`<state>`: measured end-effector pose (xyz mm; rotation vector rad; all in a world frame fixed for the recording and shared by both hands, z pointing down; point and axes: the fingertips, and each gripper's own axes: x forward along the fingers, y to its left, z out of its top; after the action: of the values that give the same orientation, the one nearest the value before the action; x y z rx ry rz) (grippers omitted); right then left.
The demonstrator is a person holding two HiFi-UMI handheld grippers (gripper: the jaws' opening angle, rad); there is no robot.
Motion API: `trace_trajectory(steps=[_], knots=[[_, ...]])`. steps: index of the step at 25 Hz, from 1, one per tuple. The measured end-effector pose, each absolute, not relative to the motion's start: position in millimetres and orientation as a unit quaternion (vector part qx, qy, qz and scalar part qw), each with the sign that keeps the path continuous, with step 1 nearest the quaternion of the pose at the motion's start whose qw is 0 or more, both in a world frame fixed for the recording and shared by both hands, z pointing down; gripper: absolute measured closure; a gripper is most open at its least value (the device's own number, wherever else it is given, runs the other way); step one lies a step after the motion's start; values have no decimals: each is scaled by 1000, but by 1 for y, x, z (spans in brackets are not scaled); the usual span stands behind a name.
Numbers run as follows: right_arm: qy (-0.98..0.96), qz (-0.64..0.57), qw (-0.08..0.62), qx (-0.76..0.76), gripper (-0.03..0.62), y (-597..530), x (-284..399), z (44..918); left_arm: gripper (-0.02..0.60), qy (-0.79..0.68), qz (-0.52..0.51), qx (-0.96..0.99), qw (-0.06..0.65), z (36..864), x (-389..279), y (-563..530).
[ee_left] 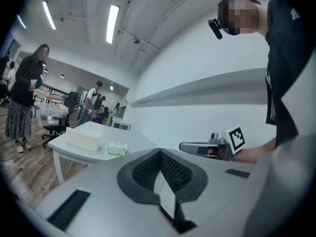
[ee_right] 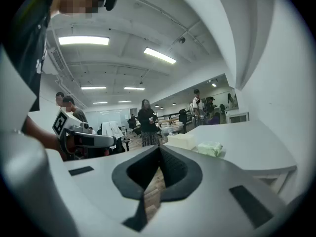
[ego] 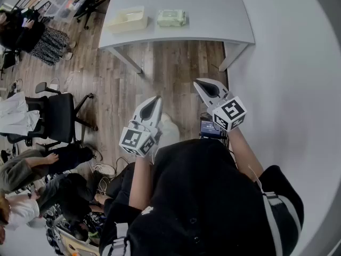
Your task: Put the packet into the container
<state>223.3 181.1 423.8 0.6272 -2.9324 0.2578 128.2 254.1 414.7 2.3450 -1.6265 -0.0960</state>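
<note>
A pale green packet [ego: 171,18] lies on the white table [ego: 213,15] at the far end of the head view. A pale yellow open container [ego: 127,20] stands just left of it. Both also show in the left gripper view, packet [ee_left: 117,148] and container [ee_left: 84,137], and in the right gripper view, packet [ee_right: 209,148] and container [ee_right: 181,140]. My left gripper [ego: 156,99] and right gripper [ego: 200,82] hang over the wooden floor, well short of the table. Each has its jaws shut to a point with nothing between them.
A white wall [ego: 298,89] runs along the right. Black office chairs [ego: 61,116] and several people [ego: 26,167] are on the left. The table's angled legs [ego: 128,60] stand ahead over the wooden floor [ego: 170,68].
</note>
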Motion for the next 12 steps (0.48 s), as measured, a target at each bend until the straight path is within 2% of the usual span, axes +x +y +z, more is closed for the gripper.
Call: trace_trajectory(steps=[7,12], knots=[[-974,62,56,213,572,127,128,391,581,-555,-42,822,122,383,30,197],[-968,60,54,236,572,87,81,396,581,-548,-42,827,123,394,-26,162]])
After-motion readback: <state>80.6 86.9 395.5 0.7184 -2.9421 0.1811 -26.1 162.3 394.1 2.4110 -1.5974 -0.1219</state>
